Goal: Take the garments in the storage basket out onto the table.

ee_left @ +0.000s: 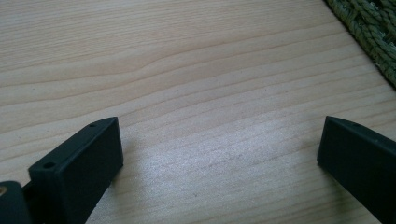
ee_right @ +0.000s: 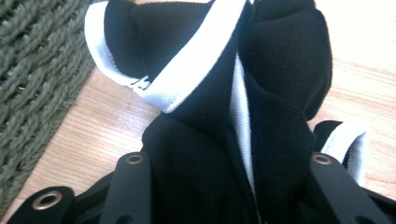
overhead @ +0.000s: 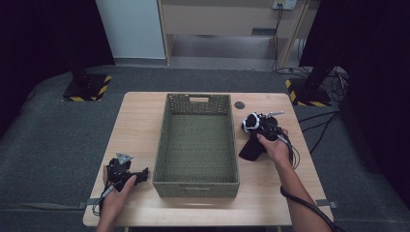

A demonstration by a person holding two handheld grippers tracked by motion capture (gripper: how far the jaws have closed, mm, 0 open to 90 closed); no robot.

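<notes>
A green woven basket (overhead: 196,182) stands in the middle of the wooden table (overhead: 140,116); I see nothing inside it. To its right, my right gripper (overhead: 255,126) (ee_right: 229,163) is shut on a bunched black garment with white trim (overhead: 251,149) (ee_right: 280,70), whose lower end hangs down to the tabletop close to the basket's right wall (ee_right: 32,70). My left gripper (overhead: 144,175) (ee_left: 219,140) rests low on the table at the basket's front left corner. It stands open, with only bare wood between its jaws.
A small dark round disc (overhead: 239,104) lies on the table behind the garment. On the grey floor beyond, two black stand bases with yellow-black stripes (overhead: 87,88) (overhead: 309,93) flank the table. Cables (overhead: 319,121) run along the right side.
</notes>
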